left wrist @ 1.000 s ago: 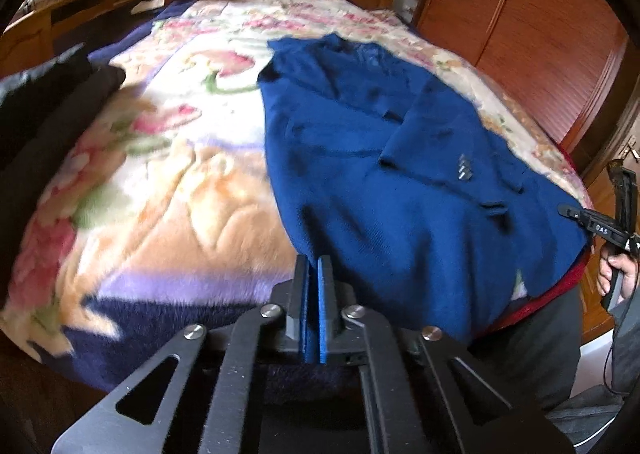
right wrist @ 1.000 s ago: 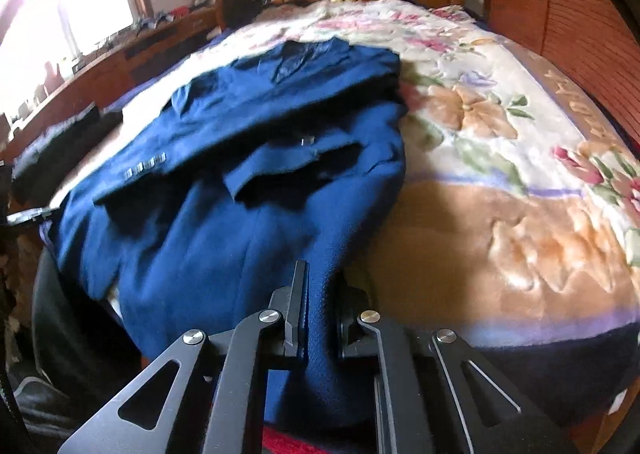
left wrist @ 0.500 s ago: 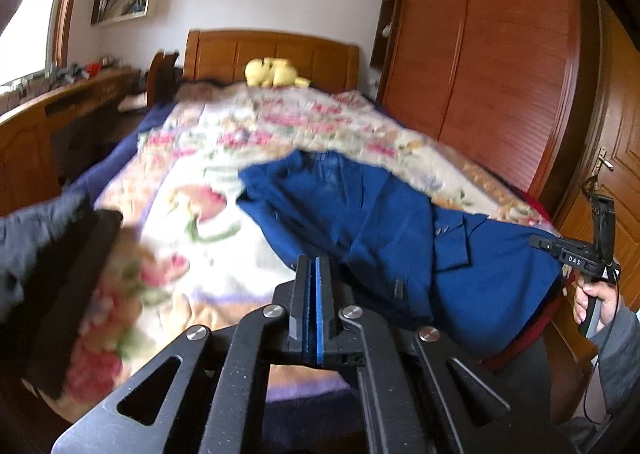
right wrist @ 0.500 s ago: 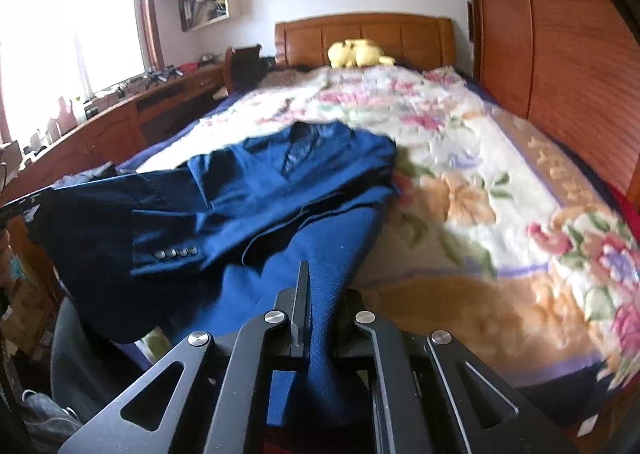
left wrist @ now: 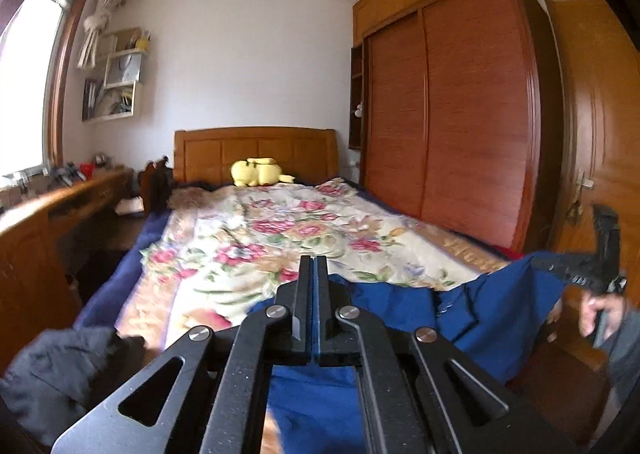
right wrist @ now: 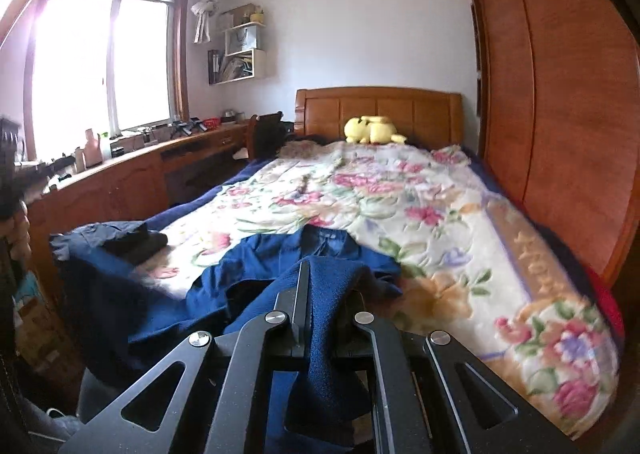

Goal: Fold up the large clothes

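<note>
- While a second ago the jacket (right wrist: 256, 286) lay spread flat on the bed (right wrist: 460, 221) ahead of both tongs, its near hem is now lifted clear of the quilt, and both wrist views look along the room rather than down at the cloth.
- Left tongs (left wrist: 314, 274) are pressed together on a thin blue edge; cloth hangs below them and runs off to their right.
- Right tongs (right wrist: 320, 274) pinch a thick wad of the same blue fabric, which bulges over the fingers (right wrist: 301, 294) and drops beneath them.
- Seen from the left tongs, the right tongs (left wrist: 576, 274) sit far to the right in a hand (left wrist: 600, 310), with the hem strung between the two.
- Collar end rests on the bed just ahead of the right tongs, so only the near half is raised.
- By my reading, the hem is being carried toward the collar for a crosswise fold; that fold is not yet laid.
- Jacket: deep blue, matte, a woolly weave, heavy enough to sag in soft folds between the grips.
- Quilt: plush, floral, puckered.
- Dark clothes (right wrist: 132, 242) lie heaped left of the right tongs.
- Headboard (right wrist: 380, 109) is glossy panelled wood; a yellow plush (right wrist: 372, 129) sits before it.
</note>
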Tool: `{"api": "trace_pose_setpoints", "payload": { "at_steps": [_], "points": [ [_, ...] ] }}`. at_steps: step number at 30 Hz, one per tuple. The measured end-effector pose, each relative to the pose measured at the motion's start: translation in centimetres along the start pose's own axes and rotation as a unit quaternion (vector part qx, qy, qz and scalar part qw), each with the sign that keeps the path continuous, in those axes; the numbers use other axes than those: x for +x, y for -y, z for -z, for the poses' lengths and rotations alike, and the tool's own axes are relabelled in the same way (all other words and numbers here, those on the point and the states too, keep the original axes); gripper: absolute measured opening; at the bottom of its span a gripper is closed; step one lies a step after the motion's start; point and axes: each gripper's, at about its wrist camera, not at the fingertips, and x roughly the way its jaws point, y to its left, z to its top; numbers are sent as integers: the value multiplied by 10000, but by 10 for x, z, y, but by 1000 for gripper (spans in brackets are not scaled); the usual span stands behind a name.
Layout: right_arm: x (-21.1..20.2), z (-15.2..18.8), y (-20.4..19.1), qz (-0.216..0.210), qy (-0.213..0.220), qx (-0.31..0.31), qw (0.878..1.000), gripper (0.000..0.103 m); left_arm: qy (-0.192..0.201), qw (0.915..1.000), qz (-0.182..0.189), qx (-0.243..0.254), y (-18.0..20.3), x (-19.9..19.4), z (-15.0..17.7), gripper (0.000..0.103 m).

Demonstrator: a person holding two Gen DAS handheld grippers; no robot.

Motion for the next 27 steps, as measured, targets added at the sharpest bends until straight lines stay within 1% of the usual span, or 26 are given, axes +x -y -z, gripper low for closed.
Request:
{"api": "trace_pose_setpoints", "payload": {
  "at_steps": [1, 3, 5, 6, 8, 9, 11, 12, 13, 14, 15, 16, 17, 18, 20, 22, 25, 27],
  "points": [
    [2, -1, -6, 75, -51, -121, 9999, 5, -135, 9999, 34, 23, -1, 6, 4, 0],
    [14, -1, -19, 119, -201, -394, 9990, 5, -632, 9979, 123, 34, -4, 26, 19, 0],
    [35, 0, -23, 71, -401, -464, 9981, 5, -1107, 9938, -36, 77, -10, 44, 49, 0],
    [42, 2, -26, 83, -461, -534, 9975, 5, -1267, 9919, -29, 52, -12, 48, 59, 0],
    [53, 4, -31, 125, -546, -691, 9960, 5, -1775, 9840, 131, -104, -21, 64, 91, 0],
    [57, 7, -34, 83, -597, -703, 9957, 5, -2062, 9782, 133, -200, -26, 74, 115, 1],
    [60, 10, -39, 53, -657, -714, 9953, 5, -2442, 9690, 116, -353, -29, 86, 147, 6],
    [63, 11, -40, 53, -687, -717, 9951, 5, -2690, 9620, 108, -461, -33, 92, 172, 10],
    [68, 10, -36, 49, -709, -695, 9950, 5, -2817, 9579, 84, -540, -34, 95, 185, 13],
    [71, 11, -36, 36, -734, -656, 9951, 5, -2937, 9538, 77, -627, -30, 96, 198, 14],
    [74, 12, -33, 20, -763, -618, 9952, 5, -3094, 9478, 130, -756, -32, 98, 215, 15],
    [84, 3, -22, 19, -789, -590, 9951, 5, -3158, 9450, 177, -830, -30, 95, 226, 15],
    [84, 4, -21, 21, -805, -570, 9951, 5, -3178, 9439, 208, -871, -28, 94, 232, 15],
    [93, -1, -17, 24, -818, -557, 9951, 5, -3206, 9427, 223, -898, -27, 93, 238, 16],
    [104, -2, -14, 23, -831, -529, 9951, 5, -3273, 9405, 188, -889, -21, 91, 248, 17],
    [106, -1, -15, 21, -830, -497, 9953, 5, -3338, 9381, 114, -915, -23, 97, 253, 20],
    [110, 1, -17, 11, -820, -503, 9954, 5, -3478, 9325, 138, -963, -24, 107, 260, 21],
    [110, 3, -19, 24, -805, -550, 9952, 5, -3505, 9315, 141, -960, -23, 110, 265, 21]
  ]
}}
